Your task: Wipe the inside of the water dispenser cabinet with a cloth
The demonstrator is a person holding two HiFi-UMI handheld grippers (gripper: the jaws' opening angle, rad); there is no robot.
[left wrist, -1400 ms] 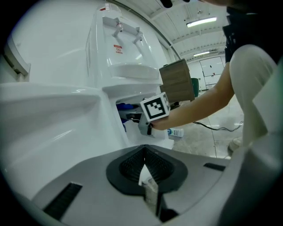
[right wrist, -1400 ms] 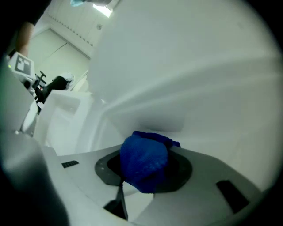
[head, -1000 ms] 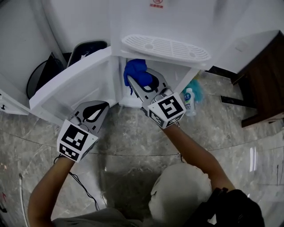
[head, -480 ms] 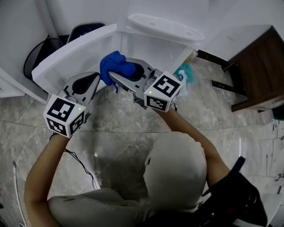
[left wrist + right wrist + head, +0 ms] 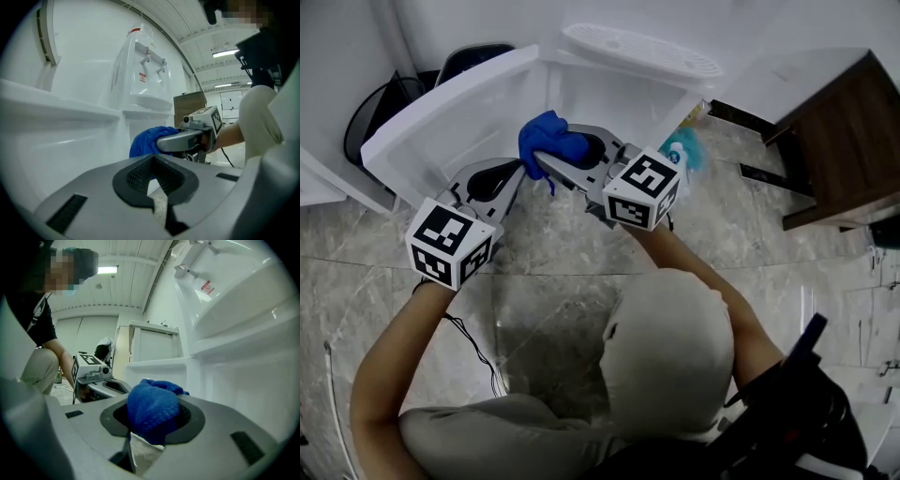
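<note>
Blue cloth (image 5: 549, 141) is being gripped by right gripper (image 5: 544, 159). Its jaws are being kept partly apart, pressing on the bunched fabric. The wad is being held just outside the cabinet opening (image 5: 614, 98), beside the inner face of the open door (image 5: 441, 117). Left gripper (image 5: 517, 172) is being kept fully closed on nothing, just beside the cloth.

Judged: the cloth is being lined up for a wiping pass. A broad face of fabric should be pressed to the plastic, and the jaw tips kept off it.

A white patch (image 5: 145, 451) under the blue, between the jaws, is being shown by right gripper view alone. The bin (image 5: 375, 122) and a teal object (image 5: 686, 150) on the floor are being shown by head view alone.
</note>
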